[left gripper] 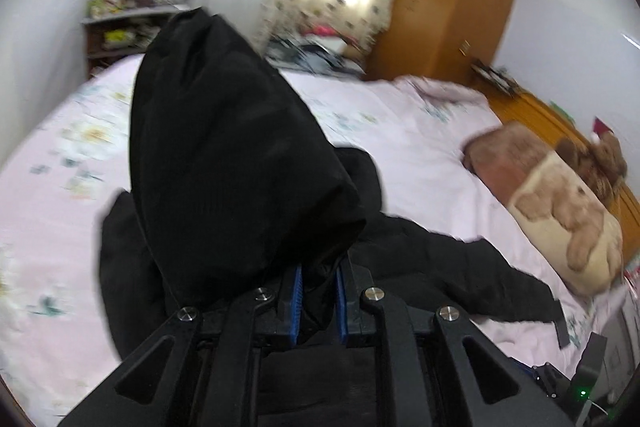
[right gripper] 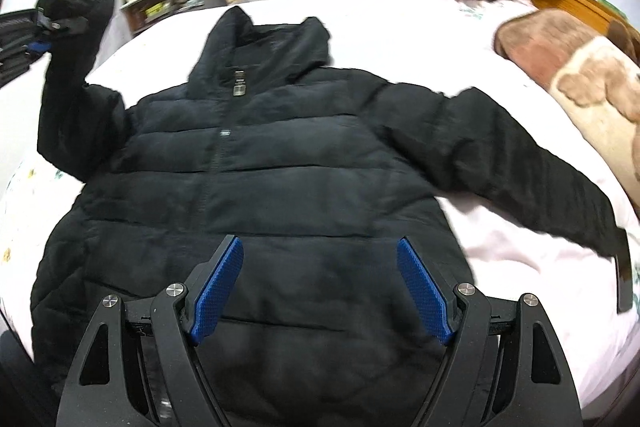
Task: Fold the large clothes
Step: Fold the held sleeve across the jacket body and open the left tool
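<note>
**Left gripper lifts the sleeve, right one waits open**

Left gripper is closed on the sleeve of the black padded jacket, raised toward 12 o'clock over the bed.

Right gripper is wide open above the hem and holds nothing. I judge the jacket soft and bulky; cuffs and hem are good holds.

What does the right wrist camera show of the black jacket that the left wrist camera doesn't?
Only the right wrist view shows the whole jacket spread front-up on the bed, zipper closed, other sleeve stretched out, with the right gripper open above the hem. Only the left wrist view shows the blue pads pinching the raised sleeve. Both show the left gripper holding that sleeve, plus the teddy-bear pillow.
</note>
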Available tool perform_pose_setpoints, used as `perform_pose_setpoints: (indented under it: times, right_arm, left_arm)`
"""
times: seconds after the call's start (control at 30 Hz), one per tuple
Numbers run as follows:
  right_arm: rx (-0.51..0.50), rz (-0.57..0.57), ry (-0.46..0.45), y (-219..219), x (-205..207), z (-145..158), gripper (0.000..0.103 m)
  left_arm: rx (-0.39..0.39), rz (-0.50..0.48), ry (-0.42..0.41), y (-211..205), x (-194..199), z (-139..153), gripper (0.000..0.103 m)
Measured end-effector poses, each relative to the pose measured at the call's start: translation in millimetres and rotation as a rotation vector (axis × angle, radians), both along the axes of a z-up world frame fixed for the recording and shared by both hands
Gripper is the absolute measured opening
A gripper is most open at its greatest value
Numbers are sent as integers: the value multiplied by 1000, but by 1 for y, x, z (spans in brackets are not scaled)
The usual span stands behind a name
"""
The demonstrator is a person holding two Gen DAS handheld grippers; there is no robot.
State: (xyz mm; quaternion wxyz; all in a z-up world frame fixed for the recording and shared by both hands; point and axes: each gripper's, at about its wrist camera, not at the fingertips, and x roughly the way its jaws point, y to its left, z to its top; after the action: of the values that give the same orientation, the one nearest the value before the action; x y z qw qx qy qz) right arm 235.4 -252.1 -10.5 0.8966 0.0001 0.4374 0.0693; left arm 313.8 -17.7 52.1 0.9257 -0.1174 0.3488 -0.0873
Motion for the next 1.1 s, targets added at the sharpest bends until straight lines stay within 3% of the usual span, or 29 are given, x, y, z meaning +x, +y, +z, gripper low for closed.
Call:
perform_pose_setpoints:
  times: [0.2,0.27,0.33,0.43,0.5,0.63,0.73,0.83,0.9,0.97,1.1]
  right_arm:
    - [2,-73,23,-39,4,-14,79]
    - [8,-91,29,-47,4,-18,79]
    - [18,-110,37,-54,6,-21,79]
    - [30,-118,35,-55,10,-21,79]
    - [37,-113,26,-52,13,-18,79]
    - [72,-84,-12,-34,27,-8,79]
    - [106,-26,-19,-13,48,-3,79]
    - [86,29,-43,13,77,-4,76]
    - [61,55,-50,26,97,-8,60]
    - [33,71,-37,39,128,-19,56]
    - [-20,24,62,37,165,-59,54]
  left_arm:
    - [-49,-139,99,-68,25,-49,18]
    - [-80,-178,148,-77,32,-65,27]
    - [-128,-215,170,-82,34,-73,48]
    - [-160,-239,157,-73,25,-66,67]
    - [-179,-254,112,-64,15,-51,73]
    - [-133,-231,25,-29,-1,-23,76]
    - [13,-108,-1,20,-2,-22,76]
    - [120,44,64,76,13,-45,75]
    - [119,102,120,107,19,-67,67]
    - [88,136,180,122,25,-90,62]
    - [97,122,196,125,25,-122,64]
